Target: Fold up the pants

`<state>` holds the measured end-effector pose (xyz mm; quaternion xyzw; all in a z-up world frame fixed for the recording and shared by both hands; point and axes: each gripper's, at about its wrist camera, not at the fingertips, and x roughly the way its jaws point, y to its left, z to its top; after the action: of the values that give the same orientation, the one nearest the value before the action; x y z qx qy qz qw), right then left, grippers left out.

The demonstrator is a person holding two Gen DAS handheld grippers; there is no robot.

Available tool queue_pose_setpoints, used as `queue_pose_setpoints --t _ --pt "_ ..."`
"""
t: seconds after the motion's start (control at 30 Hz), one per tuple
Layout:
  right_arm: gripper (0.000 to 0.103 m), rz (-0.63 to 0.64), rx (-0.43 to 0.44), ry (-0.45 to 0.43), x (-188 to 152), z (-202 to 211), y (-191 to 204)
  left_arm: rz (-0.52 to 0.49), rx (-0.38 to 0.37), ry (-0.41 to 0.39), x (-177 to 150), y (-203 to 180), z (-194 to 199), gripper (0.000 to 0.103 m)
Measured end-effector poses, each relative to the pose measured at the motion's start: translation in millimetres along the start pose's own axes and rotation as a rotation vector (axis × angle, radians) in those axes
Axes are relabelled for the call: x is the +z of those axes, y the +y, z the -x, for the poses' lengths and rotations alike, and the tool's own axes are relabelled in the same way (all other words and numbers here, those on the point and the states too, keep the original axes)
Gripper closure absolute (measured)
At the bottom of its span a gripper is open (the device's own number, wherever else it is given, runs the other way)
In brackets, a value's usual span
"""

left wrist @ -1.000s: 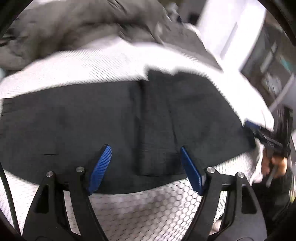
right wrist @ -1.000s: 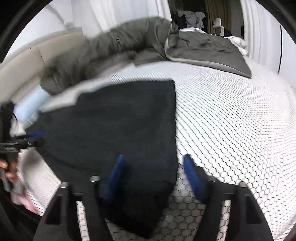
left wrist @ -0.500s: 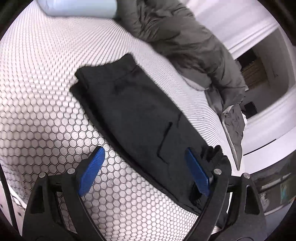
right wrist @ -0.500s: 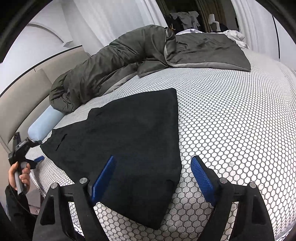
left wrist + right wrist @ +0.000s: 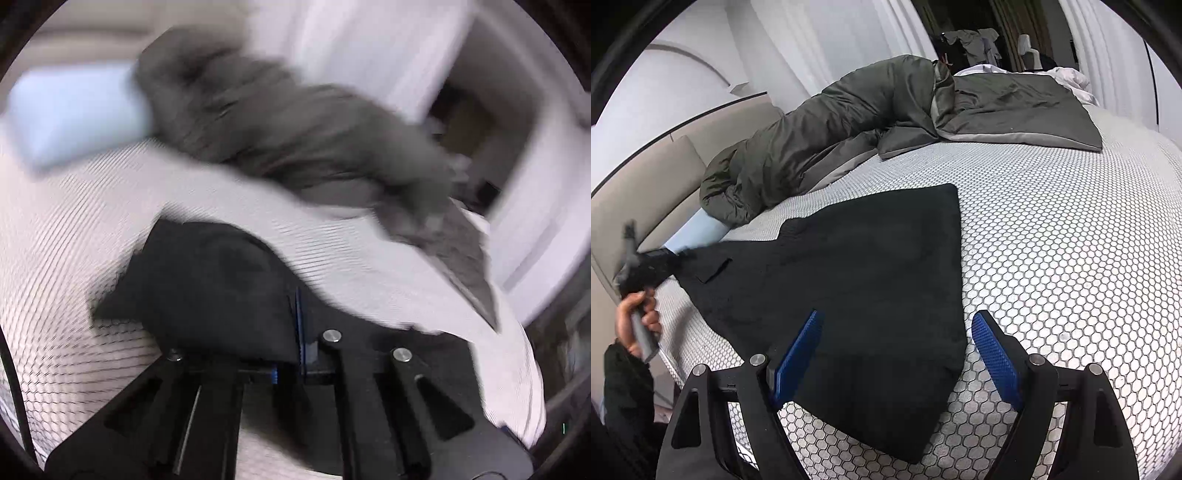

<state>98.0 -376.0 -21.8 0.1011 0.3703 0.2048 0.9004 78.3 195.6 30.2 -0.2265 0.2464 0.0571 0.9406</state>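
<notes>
1. The bed [image 5: 1071, 236] carries everything — its cover is white with a grey honeycomb print.
2. Black pants [image 5: 864, 280] lie flat on it near the front edge, one end hanging over that edge.
3. An olive-grey duvet [image 5: 871, 118] is bunched along the far side.
4. A pale blue pillow [image 5: 696, 234] lies at the headboard end — partly under the duvet.

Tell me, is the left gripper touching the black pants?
Touching. In the left wrist view the left gripper has its blue pads closed together on a bunched fold of the black pants.
</notes>
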Motion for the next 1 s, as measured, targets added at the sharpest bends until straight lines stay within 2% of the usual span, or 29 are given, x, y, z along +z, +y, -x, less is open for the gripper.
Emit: queue_pose_setpoints --t 0.1,0.17,0.2,0.23,0.27,0.3,0.37,0.4,0.47,0.53,0.63,0.67,0.73,0.83,0.9,1.0 --pt "0.018 -0.015 -0.005 -0.014 3.6 1.0 -3.6 -0.204 -0.165 -0.004 -11.5 -95.3 17.8 0.099" --pt "0.018 -0.023 -0.018 -0.023 5.4 1.2 -6.4 -0.302 -0.273 0.046 -31.7 -148.9 14.6 0.096" --pt "0.018 -0.026 -0.028 -0.025 5.9 1.1 -8.3 -0.359 -0.346 0.104 -52.0 -181.7 4.7 0.091" --pt "0.018 -0.031 -0.037 -0.025 6.2 0.9 -10.4 -0.398 -0.421 0.179 -72.4 -203.9 -7.3 0.065" --pt "0.018 -0.037 -0.049 -0.025 6.3 0.4 -13.1 -0.422 -0.482 0.245 -90.7 -217.8 -16.0 0.034" --pt "0.018 -0.045 -0.068 -0.021 6.1 -0.3 -17.5 -0.447 -0.542 0.322 -111.5 -229.3 -27.5 0.027" --pt "0.018 -0.062 -0.106 -0.012 4.1 -0.6 -25.6 -0.459 -0.539 0.429 -147.3 -234.1 -46.3 0.026" --pt "0.018 -0.074 -0.12 -0.01 3.1 -0.8 -29.1 -0.462 -0.529 0.517 -159.0 -230.5 -56.2 0.026" --pt "0.018 -0.094 -0.133 -0.002 -0.1 1.7 -36.4 -0.446 -0.537 0.599 -163.5 -218.0 -61.7 0.026" --pt "0.018 -0.097 -0.136 -0.005 -1.4 3.5 -38.6 -0.419 -0.556 0.55 -151.1 -198.6 -50.8 0.026" --pt "0.018 -0.091 -0.114 -0.006 -2.7 4.3 -34.4 -0.363 -0.592 0.398 -121.5 -161.1 -28.3 0.017" --pt "0.018 -0.085 -0.103 -0.006 -2.4 3.7 -30.9 -0.347 -0.589 0.354 -112.5 -150.0 -22.3 0.015" --pt "0.018 -0.055 -0.076 -0.013 -0.9 1.5 -16.9 -0.303 -0.533 0.298 -96.4 -132.7 -25.0 0.014" --pt "0.018 0.024 -0.036 -0.013 1.5 -7.3 13.4 -0.238 -0.375 0.281 -84.6 -101.6 -43.1 0.014" --pt "0.018 0.086 -0.003 0.002 2.1 -17.9 39.7 -0.245 -0.223 0.294 -87.6 -87.4 -65.1 0.014" --pt "0.018 0.176 0.035 0.037 0.3 -36.7 78.3 -0.263 -0.096 0.394 -97.6 -67.8 -94.6 0.017"
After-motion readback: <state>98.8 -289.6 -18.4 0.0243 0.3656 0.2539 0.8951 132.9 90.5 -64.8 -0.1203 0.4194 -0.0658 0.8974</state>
